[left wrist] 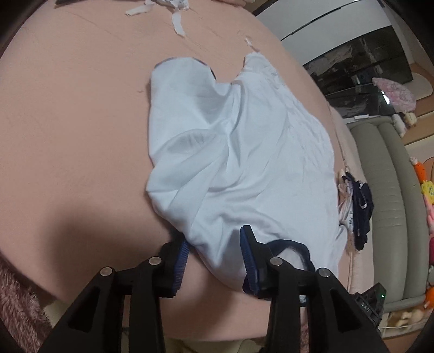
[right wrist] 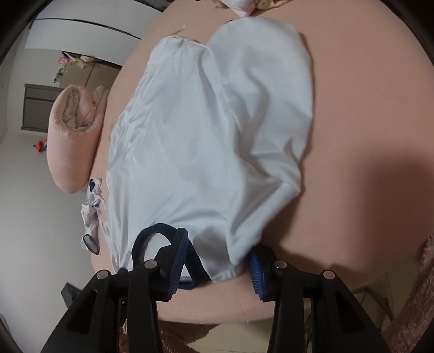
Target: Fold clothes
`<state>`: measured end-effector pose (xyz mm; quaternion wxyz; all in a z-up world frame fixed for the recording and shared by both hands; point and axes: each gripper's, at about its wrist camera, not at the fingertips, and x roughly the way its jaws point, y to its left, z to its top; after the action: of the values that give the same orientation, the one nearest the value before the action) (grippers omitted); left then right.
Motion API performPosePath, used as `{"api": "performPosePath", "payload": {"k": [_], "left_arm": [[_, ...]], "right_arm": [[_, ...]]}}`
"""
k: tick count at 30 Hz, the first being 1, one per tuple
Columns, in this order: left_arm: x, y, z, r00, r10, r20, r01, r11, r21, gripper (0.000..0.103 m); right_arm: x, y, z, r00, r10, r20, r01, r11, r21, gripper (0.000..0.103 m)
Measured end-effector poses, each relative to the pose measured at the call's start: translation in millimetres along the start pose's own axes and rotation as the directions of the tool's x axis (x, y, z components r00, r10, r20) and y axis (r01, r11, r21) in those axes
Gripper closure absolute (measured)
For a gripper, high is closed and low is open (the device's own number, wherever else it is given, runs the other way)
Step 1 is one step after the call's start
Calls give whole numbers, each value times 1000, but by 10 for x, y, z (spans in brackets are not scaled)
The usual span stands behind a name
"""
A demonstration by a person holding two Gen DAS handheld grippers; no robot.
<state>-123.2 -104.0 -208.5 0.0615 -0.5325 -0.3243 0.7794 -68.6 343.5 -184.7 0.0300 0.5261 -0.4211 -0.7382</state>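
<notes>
A pale blue-white T-shirt (left wrist: 244, 152) with a navy collar (left wrist: 293, 244) lies rumpled on a pink bed sheet (left wrist: 67, 122). It also shows in the right wrist view (right wrist: 206, 135), collar (right wrist: 152, 230) nearest the camera. My left gripper (left wrist: 214, 260) is open, its blue-padded fingers straddling the shirt's shoulder edge beside the collar. My right gripper (right wrist: 217, 266) is open, its fingers straddling the shirt's near edge right of the collar. The cloth lies between the jaws in both views, not pinched.
A small heap of dark and white garments (left wrist: 355, 211) lies at the bed's edge beside the shirt, also seen in the right wrist view (right wrist: 92, 201). White cloth strips (left wrist: 176, 19) lie far up the bed. A rolled pink quilt (right wrist: 73, 135) sits left. A grey padded bed rim (left wrist: 385, 190) runs along the right.
</notes>
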Motion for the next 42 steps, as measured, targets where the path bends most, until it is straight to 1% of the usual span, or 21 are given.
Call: {"api": "performPosePath", "payload": {"k": [1,2,3,5,8,10,12,14,16,18,21,24,27,30,33,34,36,38,39,40,42], "left_arm": [[75,-92,17,1000,-6,7,6,1000,18,72],[112,-161,17,1000,-17,6,17,999,42,95],[112,-202,-3,1000,-29,-5,29,998,64,99],[135,-263,-42,999,-38,-32,41,995,92,99],[208,-190,-63,997,-39,-60,43,997,62,97],[246,-218,-43,998,-23,-61,27,997,69,96],[231,-276,-34,999,2,-44,3,995,103,96],[192,-313,-38,999,21,-40,-16,991,132,96],[146,-344,-47,998,38,-41,-31,987,160,99],[49,-414,-93,997,69,-26,-61,972,225,100],[-114,-494,-172,995,102,-12,-93,944,316,100],[-201,-502,-238,994,104,-30,-87,937,337,100],[-251,-495,-328,994,101,-37,-81,931,357,100],[-222,-471,-441,989,121,-82,-77,908,412,100],[-181,-426,-577,981,152,-118,-87,898,432,100],[-133,-386,-611,975,177,-134,-102,892,441,99],[-49,-320,-624,970,189,-153,-106,896,430,96],[-49,-352,-601,964,200,-176,-106,893,436,96],[-80,-392,-593,959,211,-187,-106,884,455,93],[-111,-432,-586,955,223,-197,-106,874,474,91],[-245,-486,-588,950,254,-181,-126,844,522,85]], "right_arm": [[3,34,4,1000,0,-3,0,1000,-19,65],[-9,47,9,1000,0,-5,0,999,-35,93],[-47,19,17,1000,0,-7,0,999,-44,99],[-125,-37,30,1000,0,-2,0,998,-56,99],[-161,-147,44,999,-22,27,23,1000,-17,98],[-68,-176,78,999,-32,6,32,999,8,97],[-22,-79,108,998,-55,15,56,997,-49,96],[30,116,133,995,-94,24,97,982,-161,98],[-25,221,121,992,-119,28,123,967,-225,100],[-104,300,108,989,-145,34,149,950,-274,101],[-278,396,90,975,-212,60,219,905,-364,101],[-415,505,54,955,-284,85,291,843,-452,101],[-464,504,-1,942,-327,81,324,812,-485,101],[-416,462,-140,921,-382,80,365,768,-526,101],[-391,380,-246,912,-407,57,373,762,-530,101],[-399,345,-276,908,-414,56,379,759,-530,101],[-362,254,-302,895,-444,47,397,744,-538,101],[-290,145,-276,886,-464,-3,395,756,-522,99],[-307,133,-255,890,-456,-16,383,766,-516,99],[-351,154,-240,889,-458,-11,385,760,-524,96],[-503,215,-232,879,-476,27,413,732,-543,91]]}}
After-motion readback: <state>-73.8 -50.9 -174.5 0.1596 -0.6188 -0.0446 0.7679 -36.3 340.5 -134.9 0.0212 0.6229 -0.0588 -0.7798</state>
